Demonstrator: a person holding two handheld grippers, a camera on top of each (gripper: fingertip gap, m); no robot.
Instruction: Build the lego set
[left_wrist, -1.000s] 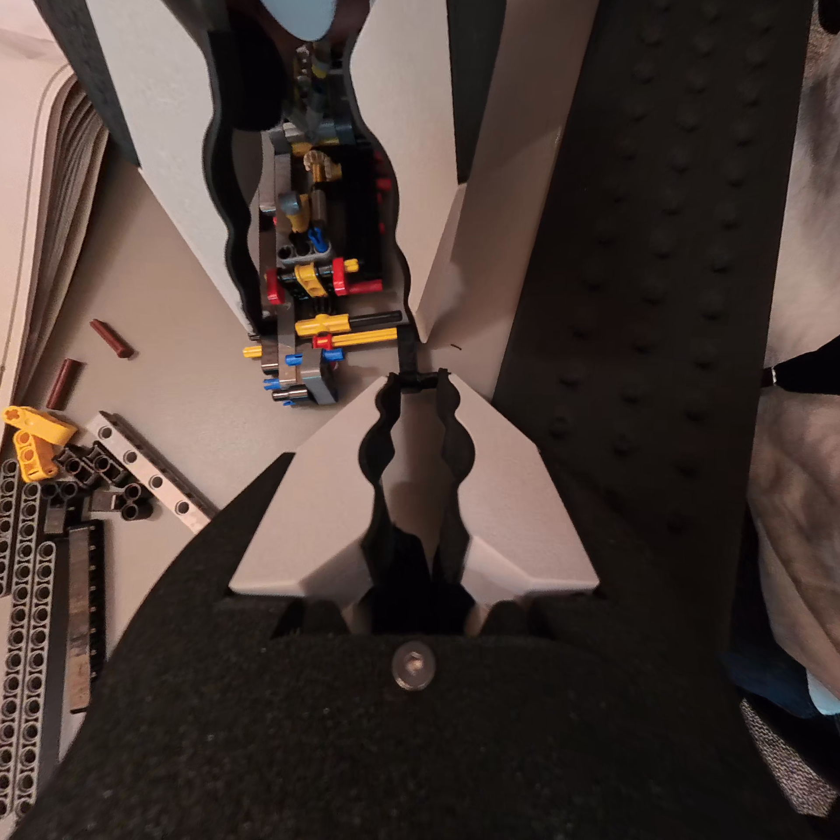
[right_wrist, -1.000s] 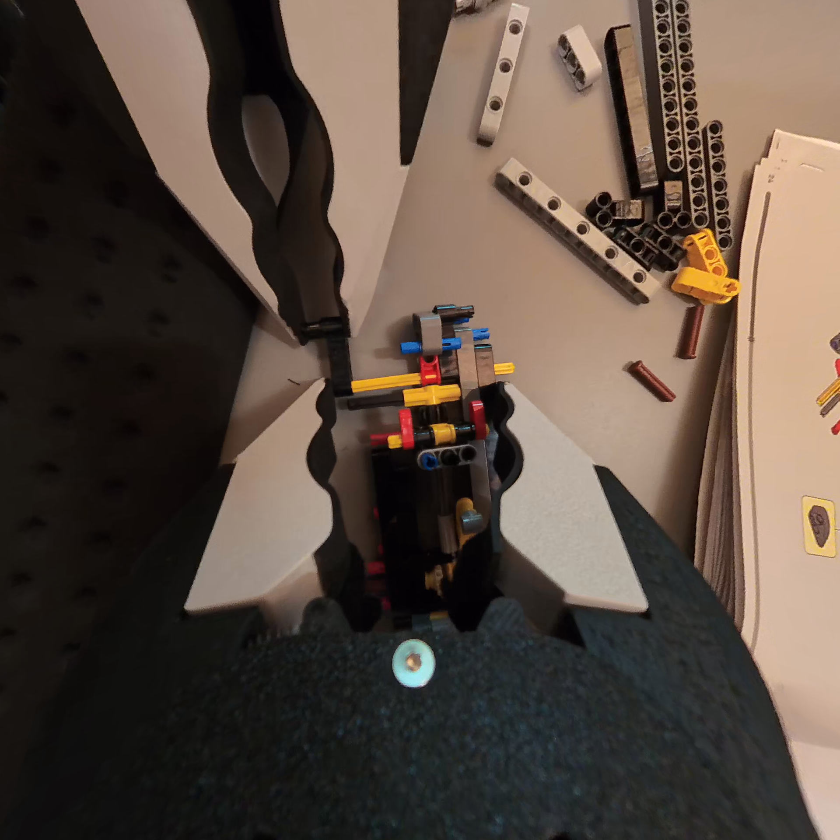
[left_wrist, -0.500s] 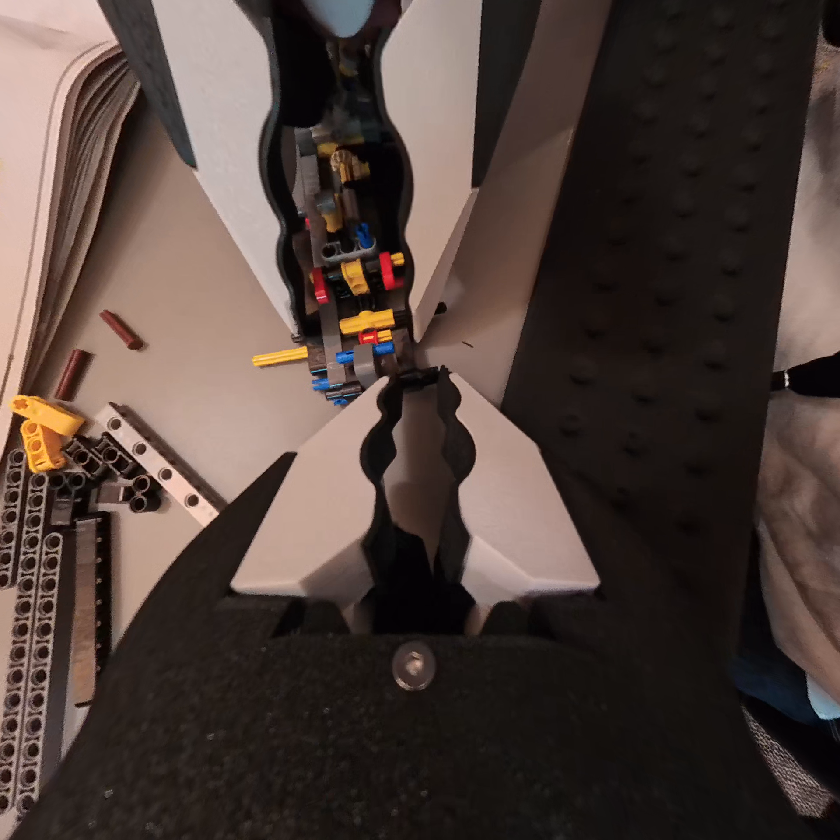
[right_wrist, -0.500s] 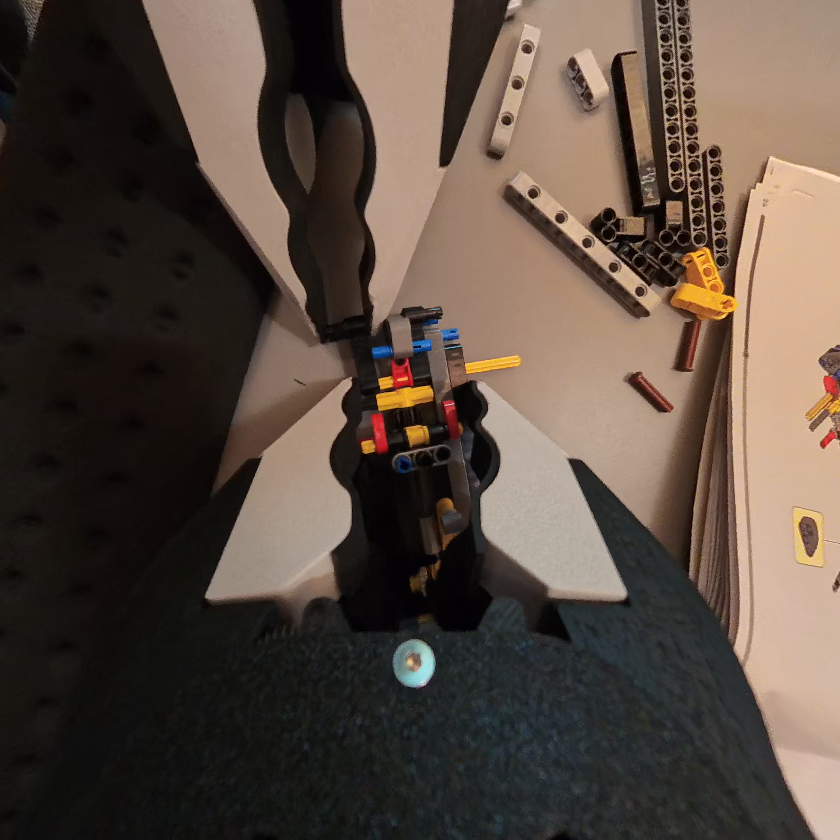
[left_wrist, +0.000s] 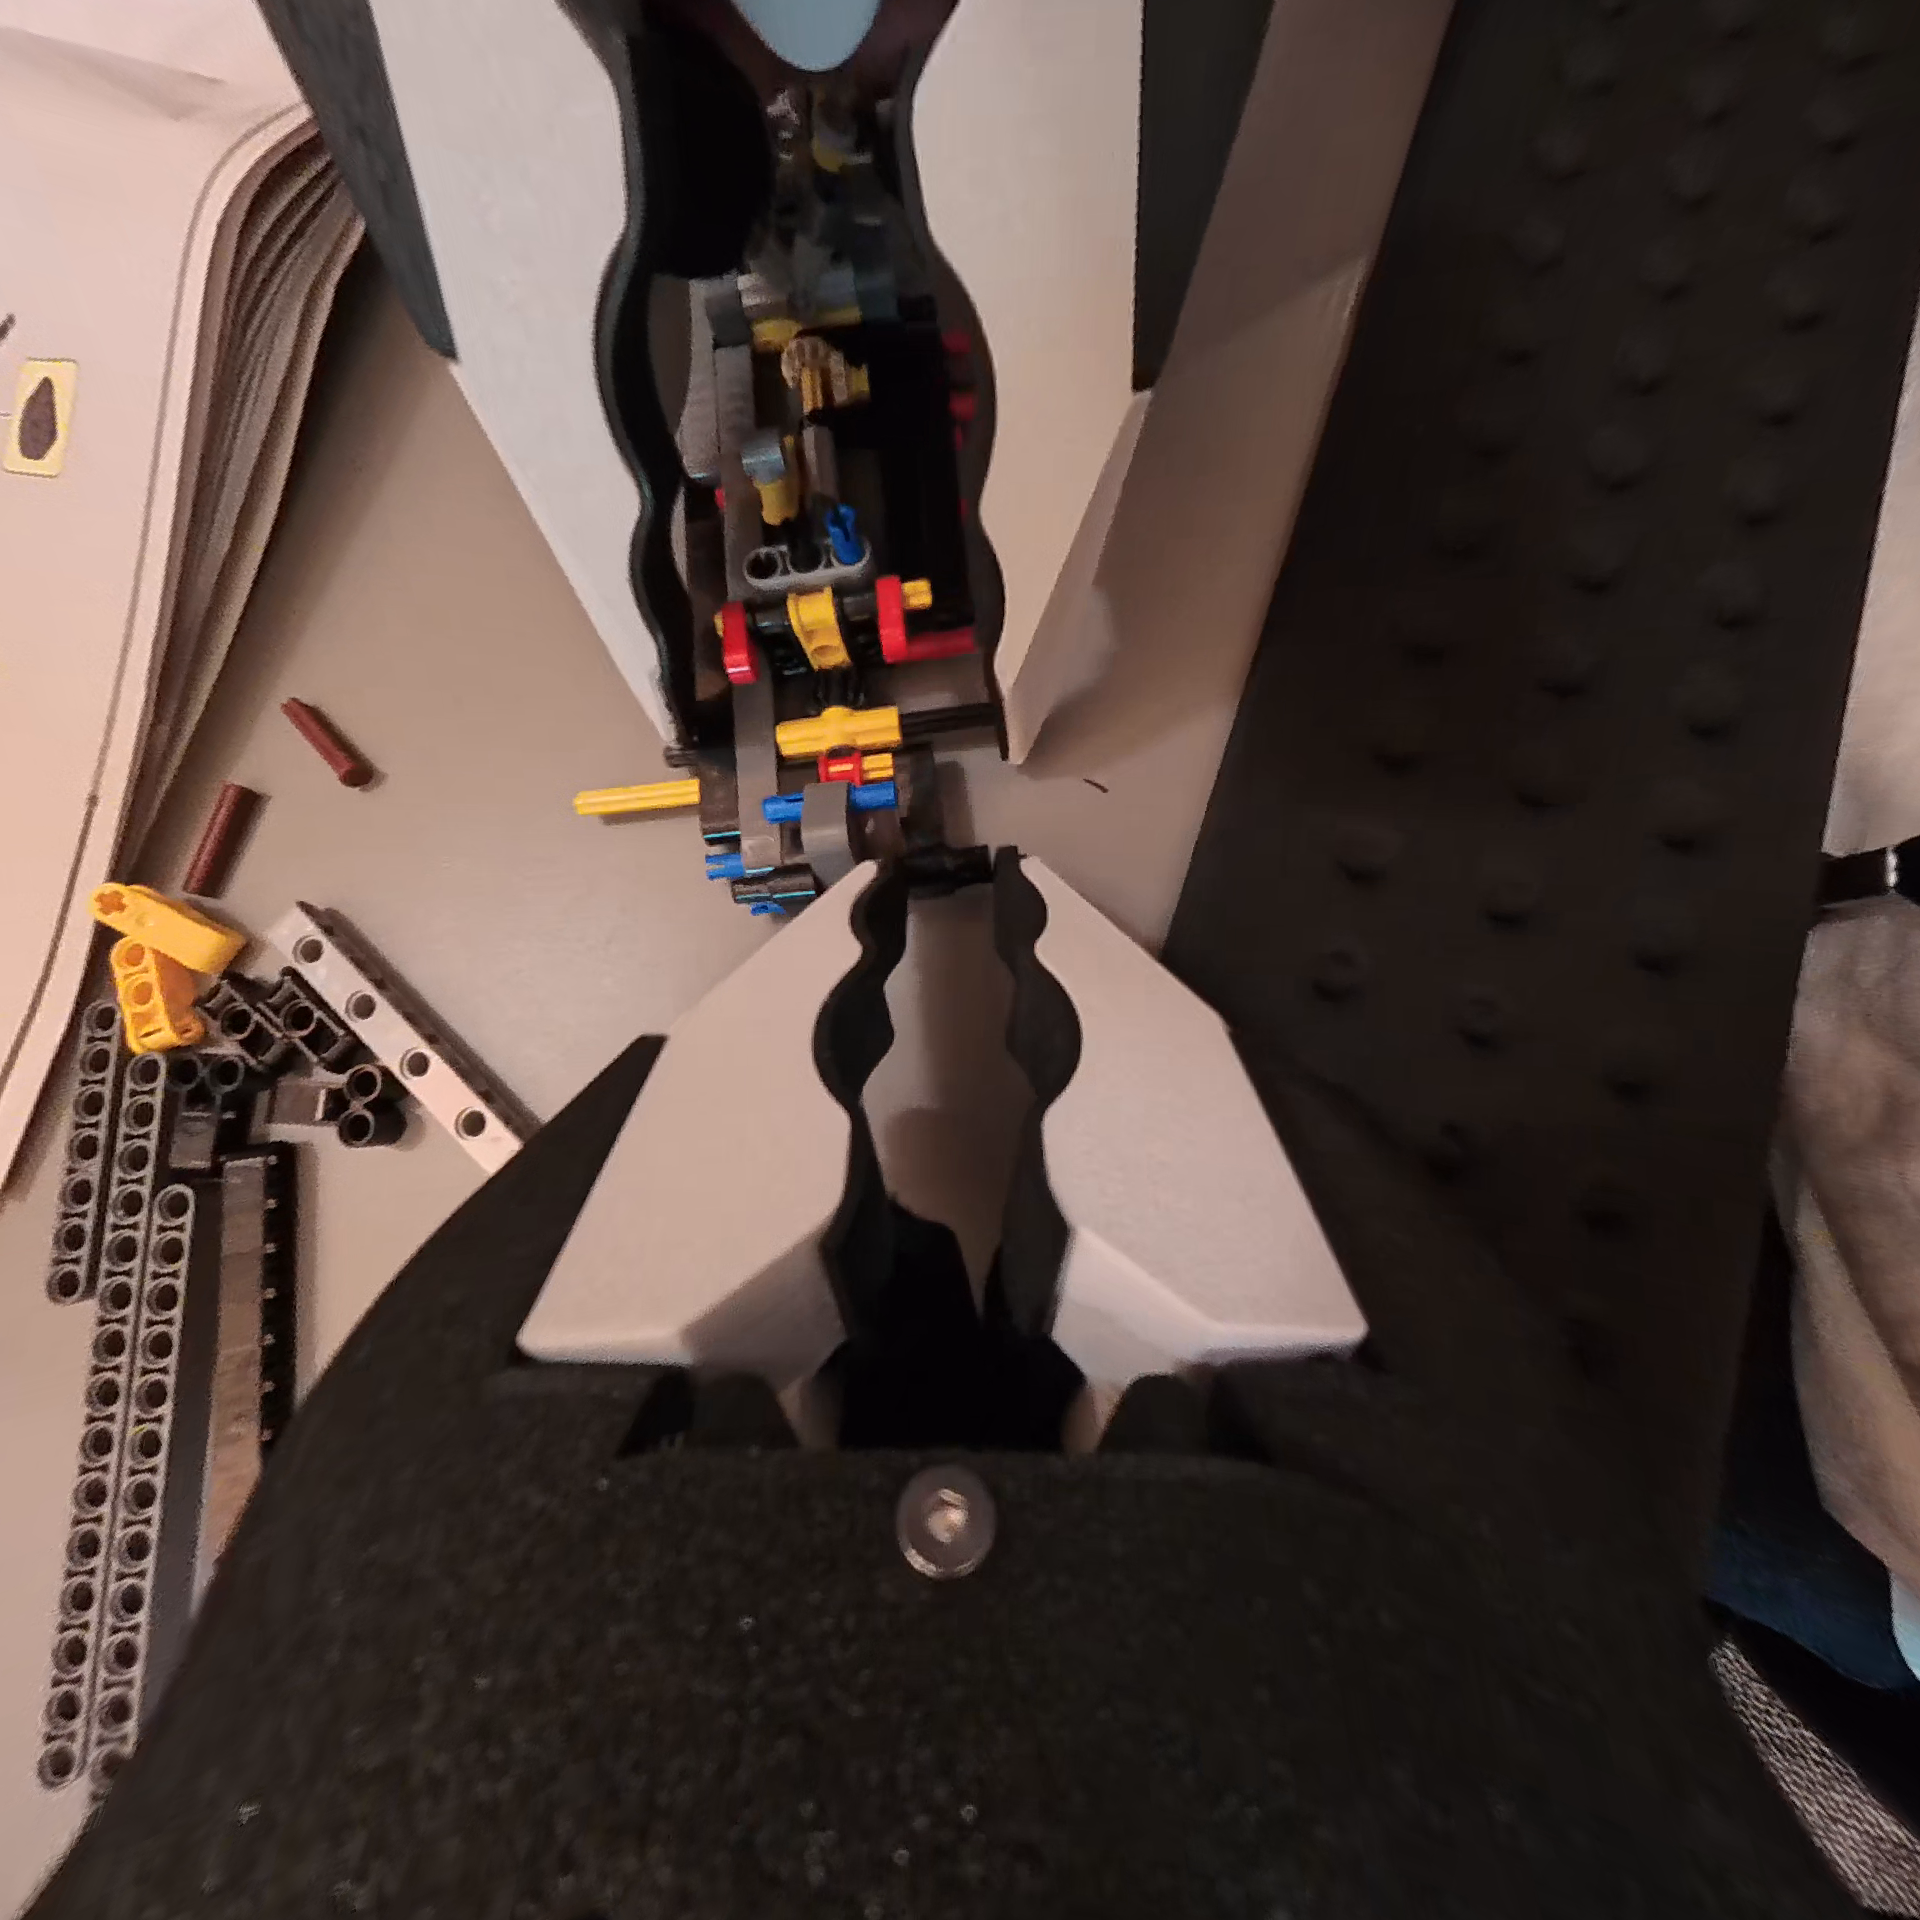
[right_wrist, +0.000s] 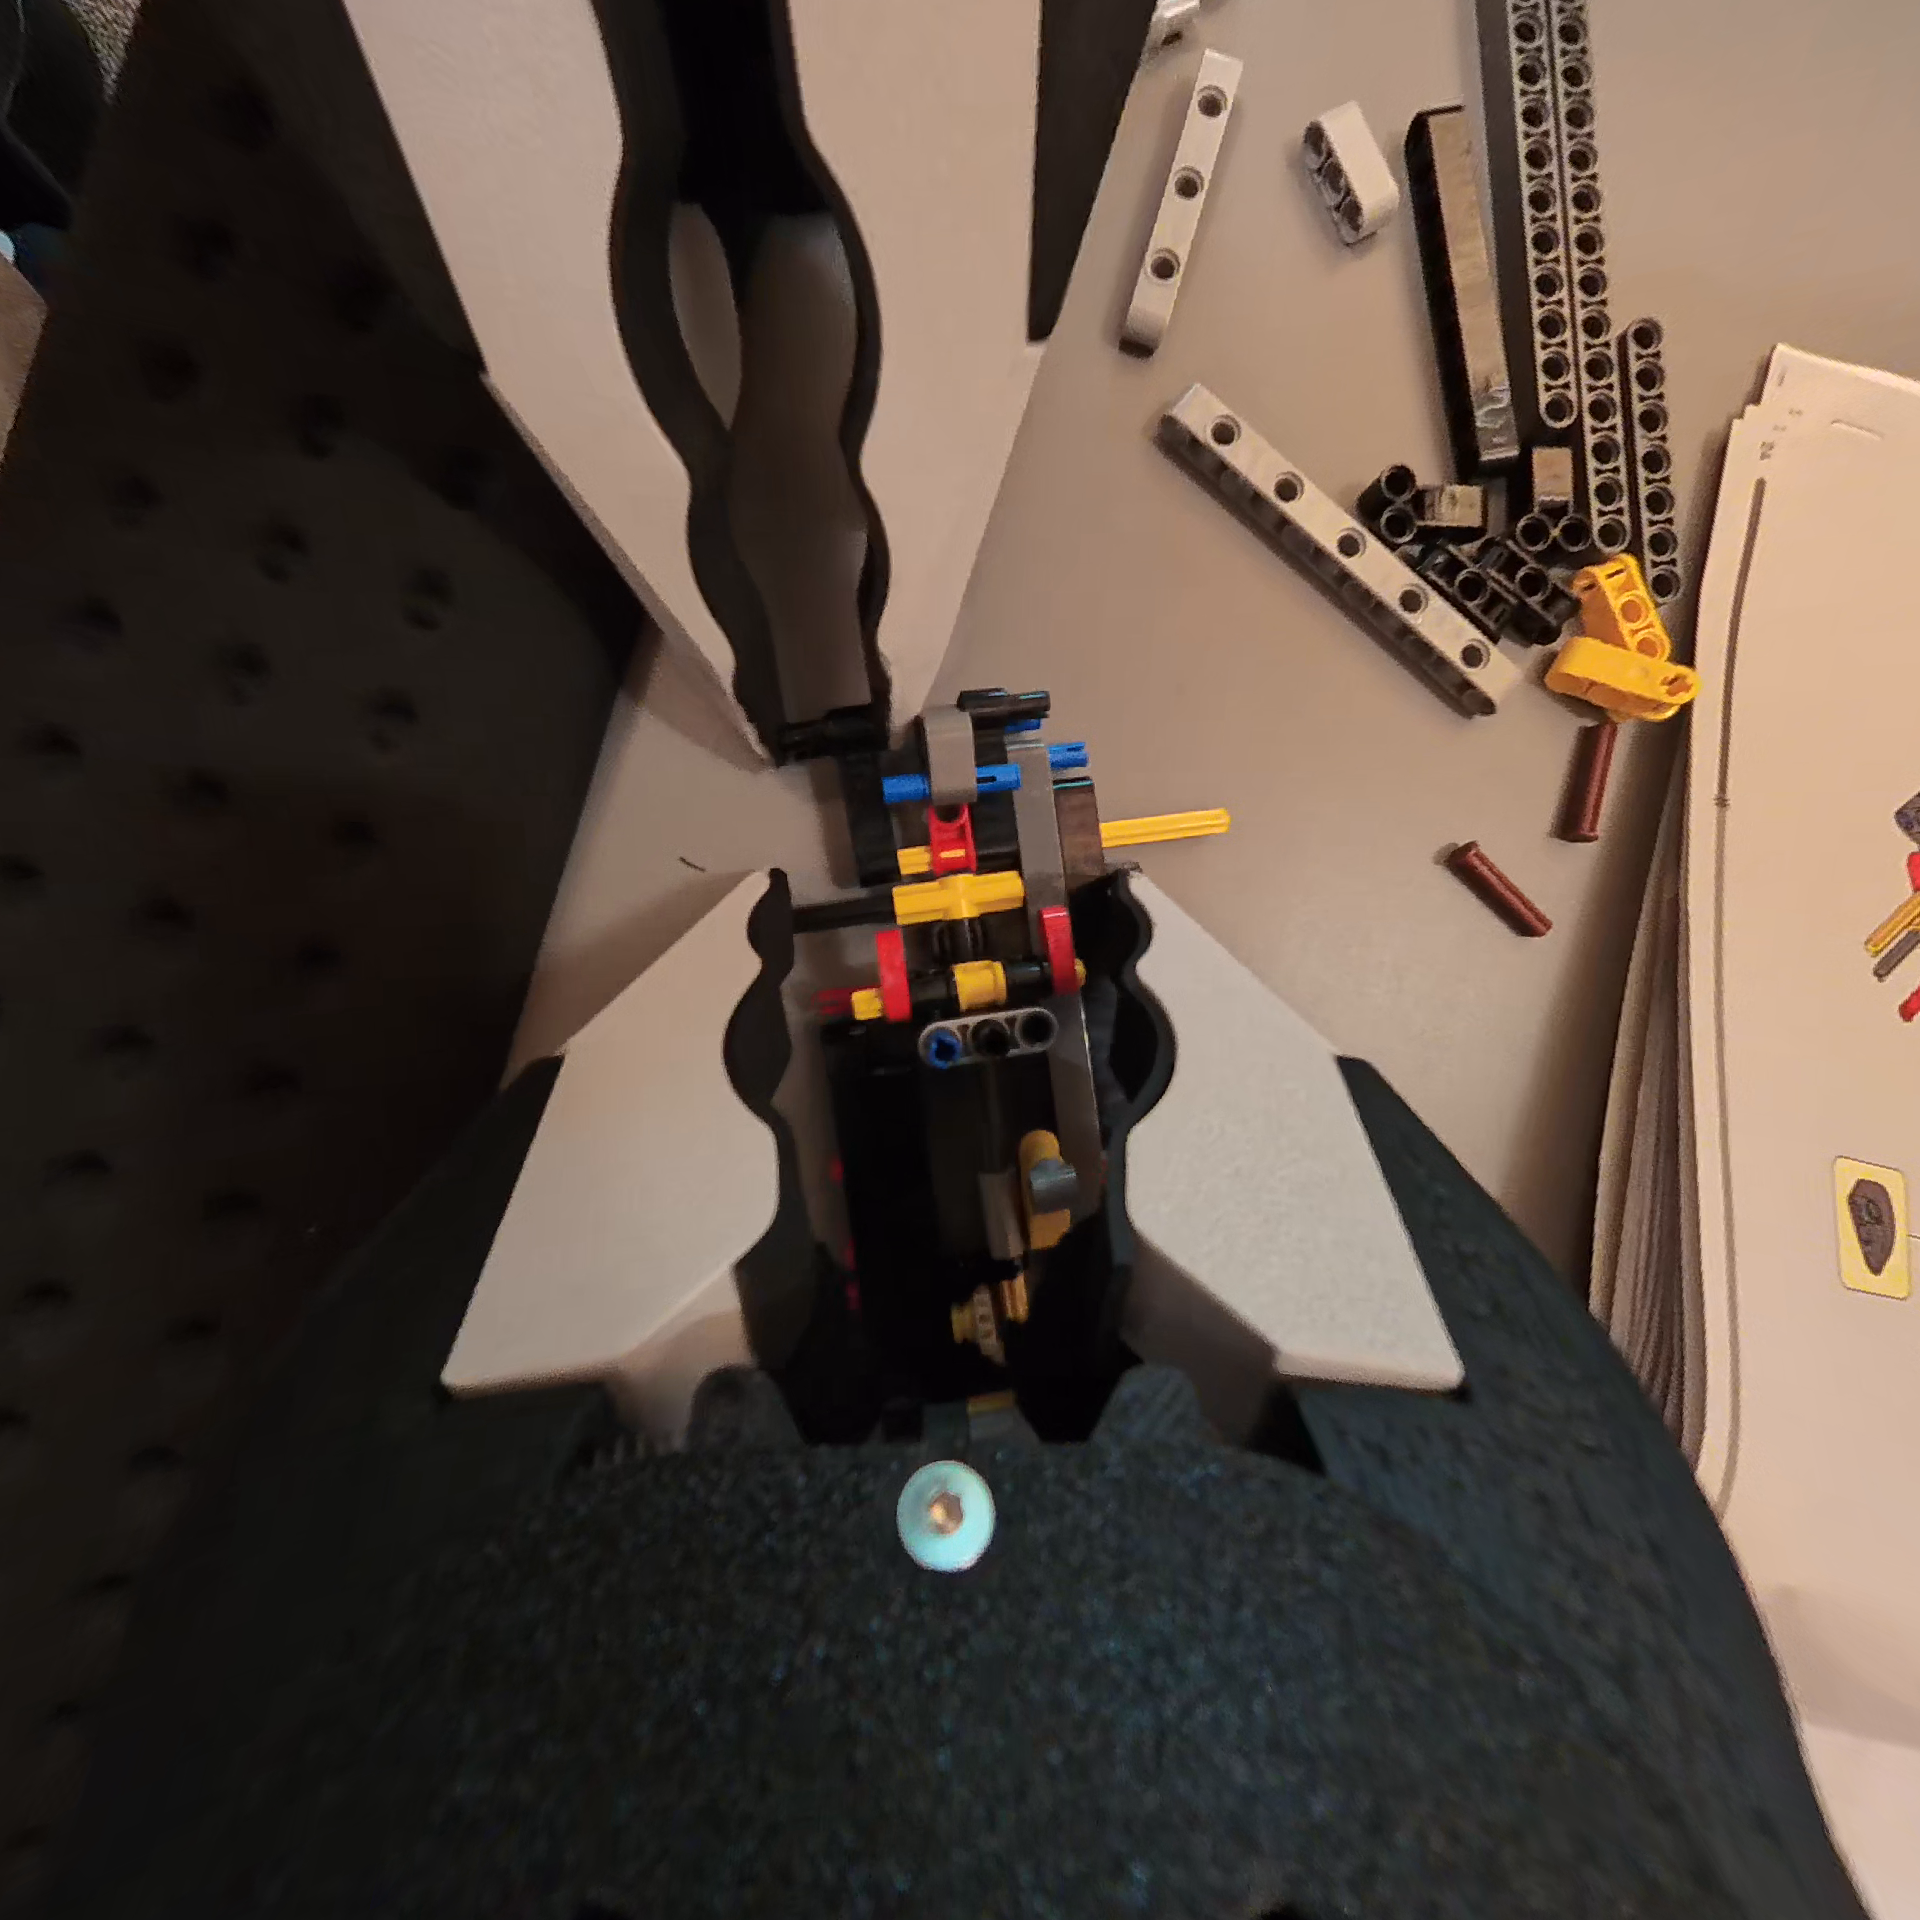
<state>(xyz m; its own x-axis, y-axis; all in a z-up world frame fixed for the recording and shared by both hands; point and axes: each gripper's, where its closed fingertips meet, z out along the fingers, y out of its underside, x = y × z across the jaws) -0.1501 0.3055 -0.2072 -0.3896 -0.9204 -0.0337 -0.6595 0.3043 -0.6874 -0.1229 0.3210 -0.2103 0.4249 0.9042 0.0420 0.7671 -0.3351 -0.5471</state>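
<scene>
Lego assembly (right_wrist: 966, 1039) clamped between right gripper (right_wrist: 951, 894) fingers, left gripper (left_wrist: 940, 862) pinching small black pin (left_wrist: 940, 864) at its end

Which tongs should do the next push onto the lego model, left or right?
Left, probably. The left tongs pinch a small black piece right at the model's end; the right tongs are busy clamping the model.

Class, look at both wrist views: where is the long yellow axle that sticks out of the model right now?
The yellow axle pokes out of the model's right side in the right wrist view, just past the right gripper, pointing toward two brown pins; in the left view it points left.
</scene>
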